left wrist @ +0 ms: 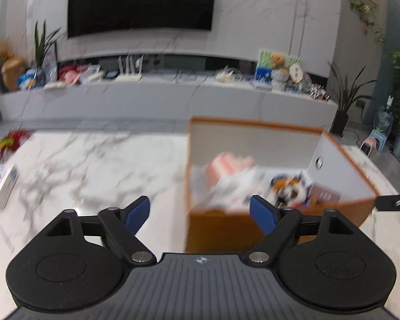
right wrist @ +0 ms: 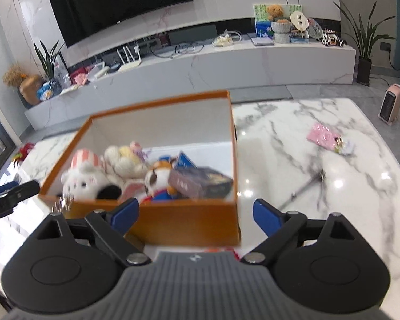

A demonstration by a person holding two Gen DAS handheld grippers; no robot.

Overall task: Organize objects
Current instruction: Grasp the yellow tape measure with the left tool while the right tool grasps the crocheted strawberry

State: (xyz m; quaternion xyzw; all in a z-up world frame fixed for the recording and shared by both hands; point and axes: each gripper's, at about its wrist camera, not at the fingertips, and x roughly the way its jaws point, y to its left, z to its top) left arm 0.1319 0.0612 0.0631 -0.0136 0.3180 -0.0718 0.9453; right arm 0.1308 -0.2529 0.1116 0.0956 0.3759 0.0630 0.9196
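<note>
Both our left gripper [left wrist: 200, 213] and right gripper [right wrist: 196, 214] hover with jaws spread wide and empty. We judge they have let go, since soft toys [right wrist: 93, 178] sit gathered inside the orange box [right wrist: 189, 224] on the tabletop [right wrist: 320, 186], while a pink card [right wrist: 322, 138] lies well apart, unsorted.

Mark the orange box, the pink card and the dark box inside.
orange box [right wrist: 189, 222], right wrist view, near outer wall
pink card [right wrist: 321, 138], right wrist view, its middle
dark box [right wrist: 202, 185], right wrist view, top face

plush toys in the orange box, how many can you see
3 show in the orange box: a white plush at the left by the near wall, a cream plush behind it, and an orange-and-white plush in the middle. More may lie hidden underneath.
</note>
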